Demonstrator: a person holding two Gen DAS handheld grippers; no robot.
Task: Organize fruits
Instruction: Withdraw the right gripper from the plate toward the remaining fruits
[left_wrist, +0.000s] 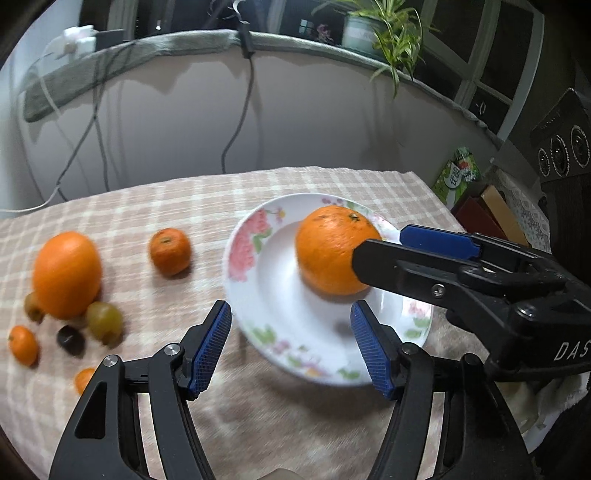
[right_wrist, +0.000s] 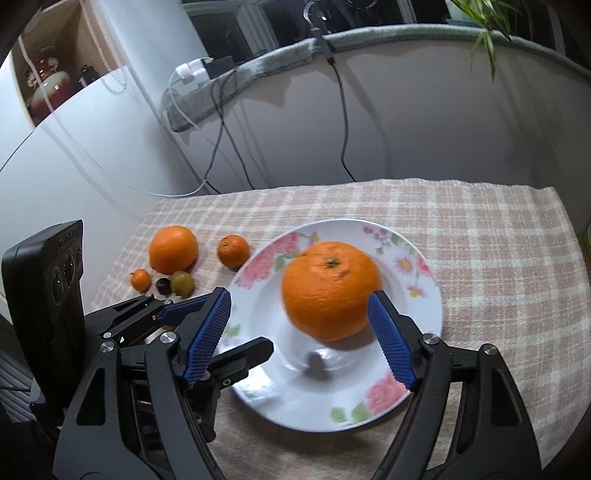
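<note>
Fruits are split between a plate and the cloth. One large round orange (right_wrist: 330, 290) sits on the white floral-rimmed plate (right_wrist: 417, 258), toward its far half. The right gripper (right_wrist: 299, 321) hangs over the plate with its blue ribbed pads spread wide; the orange lies just ahead of the fingertips and between their lines, with the right pad (right_wrist: 391, 339) close by its flank, though whether it touches cannot be told through the blur. From the left wrist view the same right gripper (left_wrist: 380, 245) reaches in from the right, its near black finger overlapping the orange (left_wrist: 327, 249).

The left gripper (left_wrist: 291, 347) also stands wide and holds nothing, hovering over the plate's near-left rim (left_wrist: 240, 258).

On the pink-and-cream checked tablecloth (right_wrist: 480, 229), well left of the plate, lie a second big orange (left_wrist: 66, 275), a small mandarin (left_wrist: 170, 251), two greenish grapes (left_wrist: 104, 321), a dark round fruit (left_wrist: 70, 339) and two tiny orange kumquats (left_wrist: 23, 344).

White letters "DAS" (left_wrist: 570, 350) show on the right gripper's body. A green carton (left_wrist: 456, 175) beyond the table's right edge bears print too small to read.
</note>
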